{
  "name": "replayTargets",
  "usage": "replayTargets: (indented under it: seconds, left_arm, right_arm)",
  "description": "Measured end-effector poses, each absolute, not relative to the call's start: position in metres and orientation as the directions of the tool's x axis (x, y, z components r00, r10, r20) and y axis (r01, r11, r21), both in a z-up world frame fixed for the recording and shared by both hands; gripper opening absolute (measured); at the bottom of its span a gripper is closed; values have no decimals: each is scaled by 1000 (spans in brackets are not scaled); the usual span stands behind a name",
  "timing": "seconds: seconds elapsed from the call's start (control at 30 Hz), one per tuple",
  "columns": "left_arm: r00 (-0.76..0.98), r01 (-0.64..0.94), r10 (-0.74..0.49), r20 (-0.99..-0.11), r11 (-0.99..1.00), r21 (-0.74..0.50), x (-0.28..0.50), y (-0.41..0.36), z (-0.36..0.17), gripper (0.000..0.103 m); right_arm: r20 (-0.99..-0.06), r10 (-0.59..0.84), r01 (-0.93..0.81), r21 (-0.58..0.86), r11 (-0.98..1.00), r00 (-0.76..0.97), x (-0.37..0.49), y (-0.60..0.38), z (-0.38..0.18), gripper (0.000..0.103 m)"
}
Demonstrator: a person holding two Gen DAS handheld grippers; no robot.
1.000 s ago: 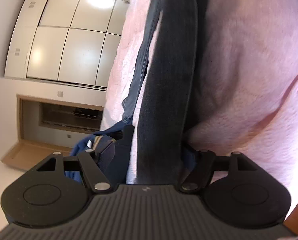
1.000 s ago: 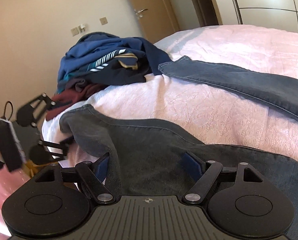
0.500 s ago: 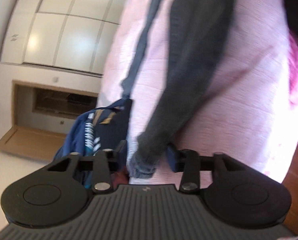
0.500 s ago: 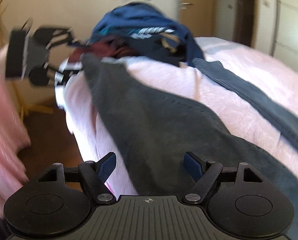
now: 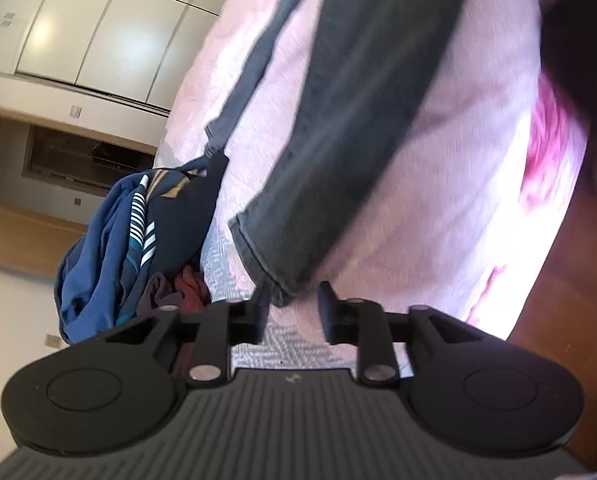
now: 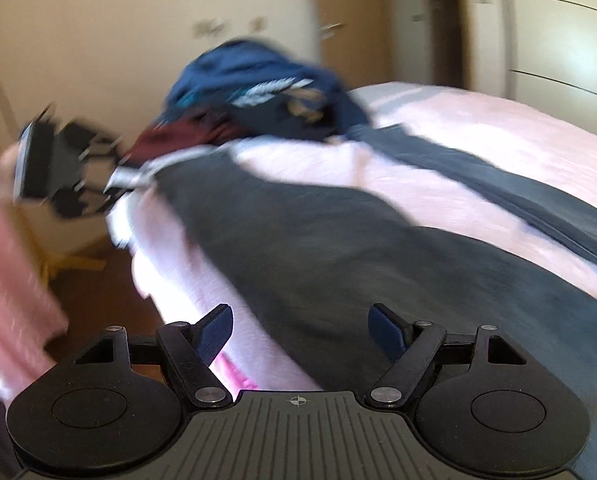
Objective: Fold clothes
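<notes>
A bedroom in a home. A bed with a pink textured bedspread (image 6: 478,128) fills most of the view, with a heap of unfolded clothes (image 6: 258,92) at its far corner. Beyond the bed stand glossy white wardrobe doors (image 5: 98,28), a wooden door with a lever handle (image 6: 338,24), wall switches (image 6: 214,26) and brown wooden flooring (image 6: 98,284) below.

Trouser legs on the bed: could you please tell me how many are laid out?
2. The near trouser leg runs along the bed's edge, its hem by the left gripper. The far trouser leg reaches the clothes pile; the pile may hide more.
</notes>
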State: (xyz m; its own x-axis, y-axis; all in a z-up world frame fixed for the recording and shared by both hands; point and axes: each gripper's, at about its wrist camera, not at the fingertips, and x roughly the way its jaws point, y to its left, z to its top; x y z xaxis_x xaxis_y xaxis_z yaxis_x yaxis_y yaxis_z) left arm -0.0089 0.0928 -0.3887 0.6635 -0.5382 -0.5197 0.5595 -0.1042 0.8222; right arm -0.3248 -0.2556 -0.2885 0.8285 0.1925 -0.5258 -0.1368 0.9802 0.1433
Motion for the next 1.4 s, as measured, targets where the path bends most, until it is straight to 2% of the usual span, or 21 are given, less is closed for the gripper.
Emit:
replayTargets:
  seconds: [0.1,0.2,0.57,0.7,0.9,1.07,1.3,1.4]
  left_arm:
    - [641,598,-570,-515,-50,800,-19,85,-376,31]
    - [600,637,-600,-529,-42,770,-30,67,-372,33]
    - [433,690,-713,-551,-132,712,-75,-30,-367,35]
    - [413,706,-729,-547,-123,697,-70,-65,-355,39]
    - [400,746,-717,-571,-107,657,-44,-107,-345,40]
    - [417,792,-704,-575,-29,610,8,-164,-326,40]
    - [374,875,-702,-607,49,483,70,-307,-329,39]
    - [334,921,-709,-622,103,377,82,-375,-346,39]
  right_arm:
    - [-506,70,35,196,980,860,-351,-291,-292,78]
    - [-547,-84,252,240,938,833,-379,-330,-303,78]
    - [-586,-347,599,311,738,732,-483,-394,-306,78]
    - [-568,-344,585,319,745,748,-478,-404,-293,78]
    - [-540,-339,565,331,756,770,-470,-418,-273,78]
    - [-510,-274,465,294,835,815,-426,-435,-255,78]
    - [-476,-181,347,288,893,861,-336,-482,-243,78]
    - [-488,-163,338,296,893,858,-323,-492,-254,78]
